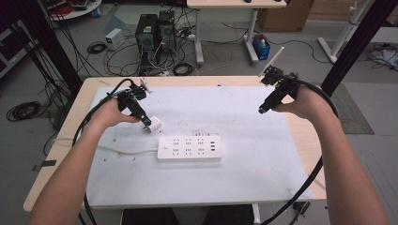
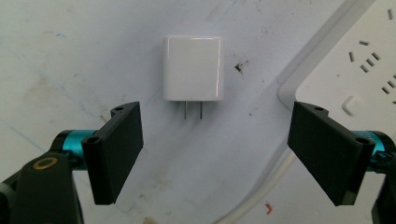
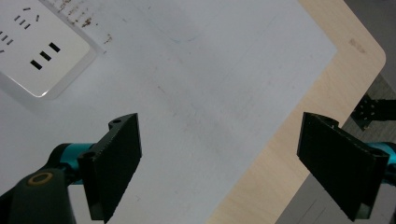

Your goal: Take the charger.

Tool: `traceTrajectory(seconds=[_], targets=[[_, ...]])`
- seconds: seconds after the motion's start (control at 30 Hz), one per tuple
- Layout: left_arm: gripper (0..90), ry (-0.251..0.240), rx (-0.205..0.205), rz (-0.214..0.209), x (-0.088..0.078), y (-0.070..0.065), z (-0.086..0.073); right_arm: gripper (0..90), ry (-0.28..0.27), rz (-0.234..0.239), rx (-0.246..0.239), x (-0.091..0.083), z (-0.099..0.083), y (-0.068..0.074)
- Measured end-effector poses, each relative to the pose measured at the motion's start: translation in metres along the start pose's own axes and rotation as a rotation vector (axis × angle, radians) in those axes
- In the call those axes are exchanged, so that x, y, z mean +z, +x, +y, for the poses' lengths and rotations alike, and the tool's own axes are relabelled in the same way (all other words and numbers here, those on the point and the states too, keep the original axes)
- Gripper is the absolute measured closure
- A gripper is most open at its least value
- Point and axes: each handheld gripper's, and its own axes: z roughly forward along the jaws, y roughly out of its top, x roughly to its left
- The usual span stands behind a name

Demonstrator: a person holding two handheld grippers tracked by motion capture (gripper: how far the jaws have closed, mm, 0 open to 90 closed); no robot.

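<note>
White sheet [image 1: 263, 154] covers wooden table [image 1: 305, 140]; cables [image 1: 117, 56] beyond.

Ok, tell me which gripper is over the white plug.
The left gripper: its open jaws frame the white plug, while the right gripper hovers over bare mat.

Both forearms enter from bottom of high view, reaching forward. Left hand [image 1: 109, 115] holds left gripper [image 1: 145, 123] low, tilted down toward surface [image 1: 263, 159], jaws spread wide, nothing between them. Right hand [image 1: 305, 101] holds right gripper [image 1: 261, 110] raised at right side, angled down and inward, jaws likewise wide apart.
</note>
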Motion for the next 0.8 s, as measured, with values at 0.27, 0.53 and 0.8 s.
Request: traceTrajectory(seconds=[0.27,0.53,0.8], targets=[[18.4,0.011,-0.021,0.007,0.028,0.002,0.010,13.3,-0.004,-0.002,-0.001,0.001,-0.001,0.001],[20.6,0.049,-0.032,0.023,0.048,0.004,0.014,13.3,-0.011,0.002,-0.002,0.004,-0.004,0.000],[22.5,0.063,-0.050,0.038,0.059,0.007,0.013,13.3,-0.011,0.005,-0.001,0.004,-0.003,-0.001]])
